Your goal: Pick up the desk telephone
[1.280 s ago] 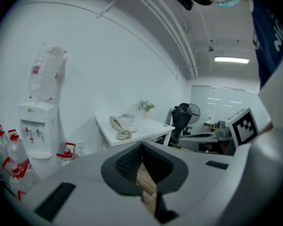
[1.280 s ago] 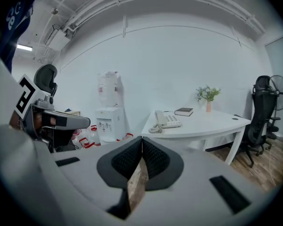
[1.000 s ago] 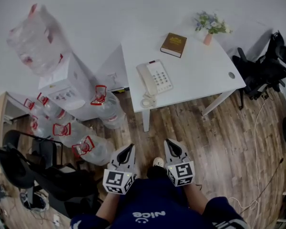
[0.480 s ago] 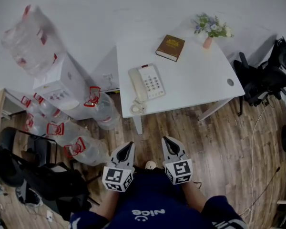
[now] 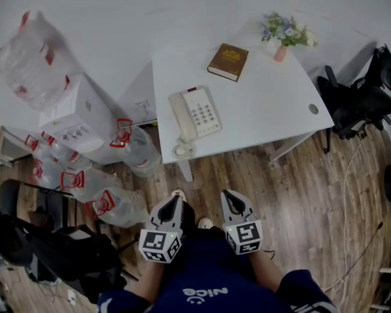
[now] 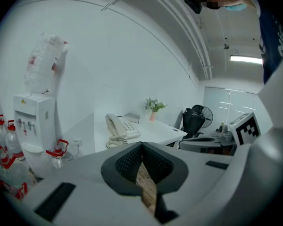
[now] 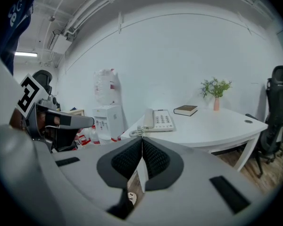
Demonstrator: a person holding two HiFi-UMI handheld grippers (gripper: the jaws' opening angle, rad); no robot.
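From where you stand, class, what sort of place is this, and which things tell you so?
Most likely an office. A white desk carries a desk telephone, a water dispenser stands against the wall with spare bottles on the floor beside it, and a black swivel chair sits at the desk's far end.

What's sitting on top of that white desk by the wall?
A desk telephone near the front edge, a brown book behind it, a vase of flowers at the far corner, and a round hole on the right. The desk surface under phone and book is covered.
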